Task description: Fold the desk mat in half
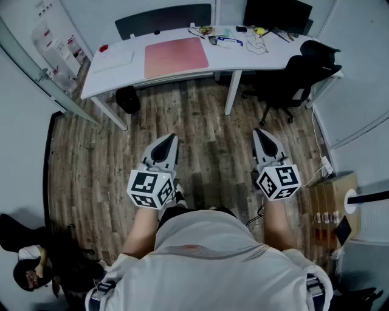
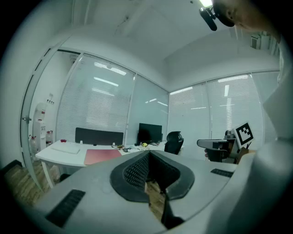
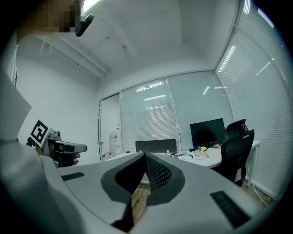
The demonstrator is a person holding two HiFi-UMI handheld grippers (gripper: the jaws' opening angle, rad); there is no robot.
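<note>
The pink desk mat (image 1: 176, 56) lies flat on the white desk (image 1: 121, 73) at the far side of the room; the left gripper view shows the pink desk mat (image 2: 101, 156) far off. I stand well back from the desk, on the wood floor. My left gripper (image 1: 167, 140) and right gripper (image 1: 260, 132) are held out in front of me at waist height, both pointing toward the desk. Each has its jaws shut with nothing between them. In the gripper views, the left gripper (image 2: 149, 153) and the right gripper (image 3: 145, 155) show closed tips.
A black office chair (image 1: 298, 76) stands at the desk's right end. A monitor (image 1: 276, 12), cables and small items (image 1: 243, 37) sit at the desk's back right, a white pad (image 1: 112, 59) at its left. A black bin (image 1: 127, 99) is beneath. A cardboard box (image 1: 331, 200) stands right.
</note>
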